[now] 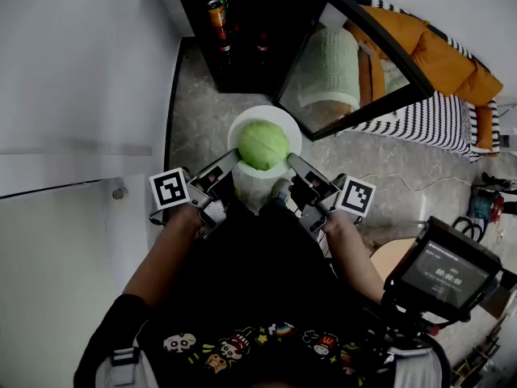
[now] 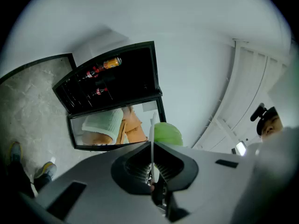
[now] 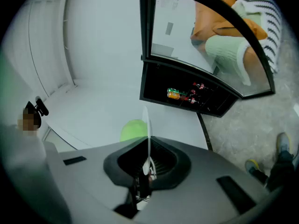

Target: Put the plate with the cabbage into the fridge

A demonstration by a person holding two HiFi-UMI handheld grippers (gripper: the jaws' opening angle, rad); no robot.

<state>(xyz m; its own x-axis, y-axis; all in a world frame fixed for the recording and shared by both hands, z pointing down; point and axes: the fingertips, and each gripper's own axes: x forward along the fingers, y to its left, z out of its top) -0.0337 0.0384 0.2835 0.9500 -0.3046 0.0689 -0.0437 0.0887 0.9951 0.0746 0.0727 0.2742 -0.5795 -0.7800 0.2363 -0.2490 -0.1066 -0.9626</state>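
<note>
Carry step in hand: plate (image 1: pixel 241 126) w/ cabbage (image 1: pixel 262 144) held above floor in front of open fridge (image 1: pixel 250 51), not yet inside. Rim pinched at left by left tool (image 1: pixel 233 160) & at right by right tool (image 1: pixel 293 162), cabbage between both. Next, prob. need to keep level & bring fwd onto a shelf.

The grey two-jaw left gripper (image 1: pixel 233 160) and grey two-jaw right gripper (image 1: pixel 293 162) flank the round white plate (image 1: pixel 266 113) — each clamped on its rim.

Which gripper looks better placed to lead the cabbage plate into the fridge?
Probably the left gripper: both clamp the round white plate, but the black fridge's glass door crowds the right gripper.
</note>
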